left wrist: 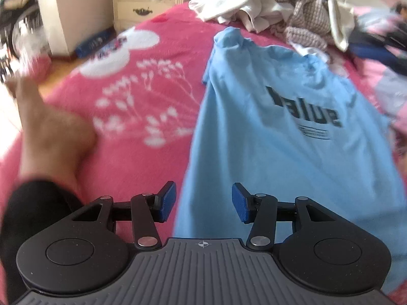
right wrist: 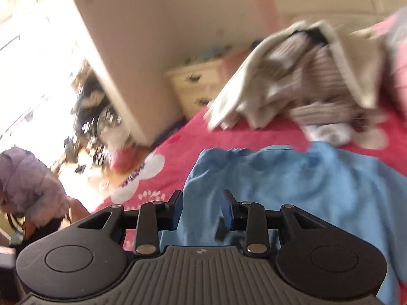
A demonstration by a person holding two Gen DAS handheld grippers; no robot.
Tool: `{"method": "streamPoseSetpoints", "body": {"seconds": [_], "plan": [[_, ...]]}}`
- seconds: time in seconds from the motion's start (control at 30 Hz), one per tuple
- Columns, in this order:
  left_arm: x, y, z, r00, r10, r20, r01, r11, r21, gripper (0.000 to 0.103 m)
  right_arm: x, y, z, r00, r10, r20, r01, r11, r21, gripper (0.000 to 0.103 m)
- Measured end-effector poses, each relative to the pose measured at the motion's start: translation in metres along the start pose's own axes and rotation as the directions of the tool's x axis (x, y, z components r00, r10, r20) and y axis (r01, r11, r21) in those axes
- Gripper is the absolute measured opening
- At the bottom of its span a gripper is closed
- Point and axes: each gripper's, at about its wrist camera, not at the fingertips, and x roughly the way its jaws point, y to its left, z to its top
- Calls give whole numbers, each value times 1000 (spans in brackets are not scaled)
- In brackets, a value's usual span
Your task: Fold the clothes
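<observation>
A light blue T-shirt (left wrist: 274,127) with black lettering lies spread on the pink floral bedspread (left wrist: 142,81). My left gripper (left wrist: 203,202) hovers over the shirt's near left edge, its blue pads apart with nothing between them. The right wrist view is blurred. There the same blue T-shirt (right wrist: 292,185) lies below my right gripper (right wrist: 202,209), whose jaws stand apart and empty above the cloth.
A heap of white and grey knit clothes (left wrist: 287,10) sits at the far side of the bed, dark garments (left wrist: 381,43) to its right. A cream drawer chest (left wrist: 145,0) stands beyond the bed. A bare foot (left wrist: 51,132) rests on the bedspread at left. A person in a pale jacket (right wrist: 30,183) is at far left.
</observation>
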Motion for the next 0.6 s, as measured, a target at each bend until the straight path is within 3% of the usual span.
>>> {"method": "streamPoseSetpoints", "body": {"seconds": [0.1, 0.23, 0.37, 0.5, 0.57, 0.6], "plan": [[10, -1, 24, 998, 60, 32, -62, 996, 68, 48, 70, -5, 30, 994, 31, -106, -31, 999, -4, 37], [40, 8, 56, 997, 43, 59, -49, 994, 99, 47, 145, 18, 60, 964, 53, -262, -76, 994, -79, 39], [66, 17, 56, 998, -53, 38, 52, 998, 46, 46, 196, 47, 71, 942, -39, -334, -22, 984, -176, 39], [71, 2, 35, 996, -55, 63, 44, 985, 165, 45, 236, 60, 59, 913, -149, -380, 46, 962, -268, 37], [70, -1, 34, 996, -54, 76, 40, 983, 181, 40, 241, 54, 52, 913, -161, -376, 58, 961, -270, 6], [69, -2, 35, 995, -59, 80, 44, 984, 173, 29, 234, 47, 52, 924, -131, -359, 46, 970, -237, 4]]}}
